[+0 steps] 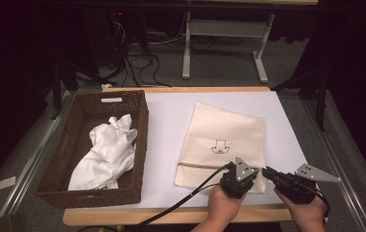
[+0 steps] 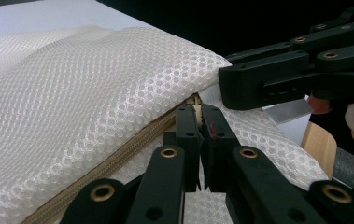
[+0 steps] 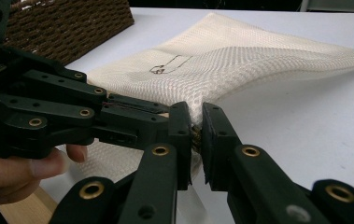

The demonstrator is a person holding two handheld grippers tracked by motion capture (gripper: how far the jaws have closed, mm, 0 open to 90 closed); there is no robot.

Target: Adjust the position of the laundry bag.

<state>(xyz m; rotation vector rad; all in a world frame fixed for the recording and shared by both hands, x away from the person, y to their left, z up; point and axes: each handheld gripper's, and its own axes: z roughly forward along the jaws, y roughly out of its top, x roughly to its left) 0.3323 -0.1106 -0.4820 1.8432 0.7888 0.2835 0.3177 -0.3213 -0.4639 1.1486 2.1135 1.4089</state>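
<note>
My left gripper (image 2: 201, 122) pinched what looked like the zipper pull, my right gripper (image 3: 197, 128) the corner of the mesh bag (image 1: 224, 140) on the table (image 1: 171, 108); soft, light, best held by its seam.

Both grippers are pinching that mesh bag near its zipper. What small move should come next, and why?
Probably slide the left gripper along the zipper to open the mesh bag. It looks shut on the zipper's end, while the right gripper pinches the bag's corner beside it.

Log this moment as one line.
left tool: shut on zipper end | right tool: shut on mesh bag corner | basket: white cloth
</note>
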